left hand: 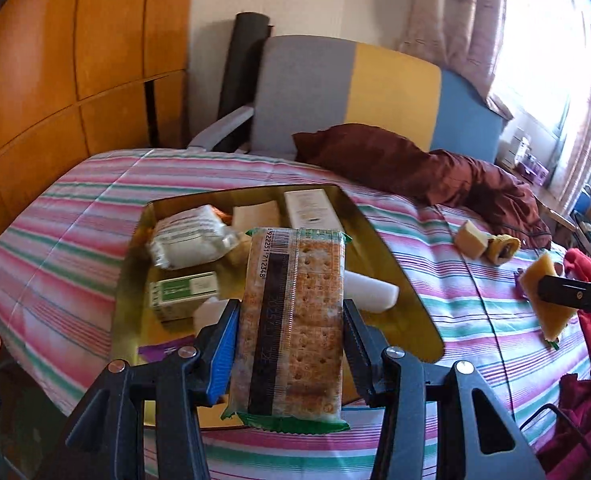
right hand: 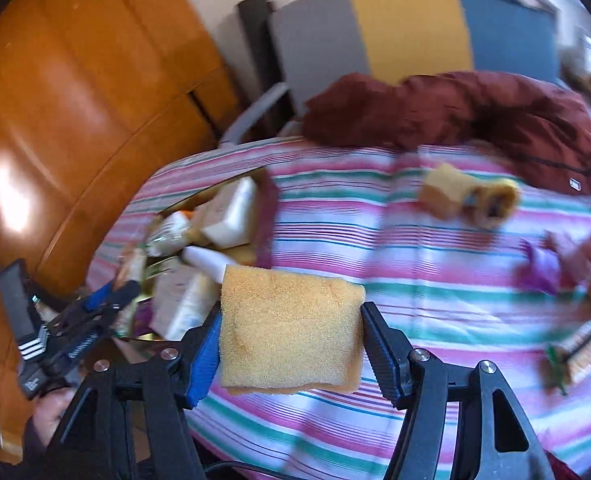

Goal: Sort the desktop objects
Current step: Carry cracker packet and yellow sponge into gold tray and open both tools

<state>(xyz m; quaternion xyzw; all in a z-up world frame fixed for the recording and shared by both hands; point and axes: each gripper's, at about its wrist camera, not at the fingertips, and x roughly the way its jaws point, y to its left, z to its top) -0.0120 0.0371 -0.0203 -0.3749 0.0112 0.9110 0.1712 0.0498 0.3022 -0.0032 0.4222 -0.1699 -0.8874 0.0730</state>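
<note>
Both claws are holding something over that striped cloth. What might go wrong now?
The cracker pack is pinched only at its lower half by the left gripper, so it might tip or the crackers could crack. The gold tray already looks crowded. The sponge in the right gripper could squeeze loose.

Left claw (left hand: 291,320) and right claw (right hand: 291,344) both clamped on loads, fingers level, side by side.

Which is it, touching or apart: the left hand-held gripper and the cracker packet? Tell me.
Touching. The left wrist view shows the left hand-held gripper clamping the cracker packet, both fingers pressed against its sides.
</note>
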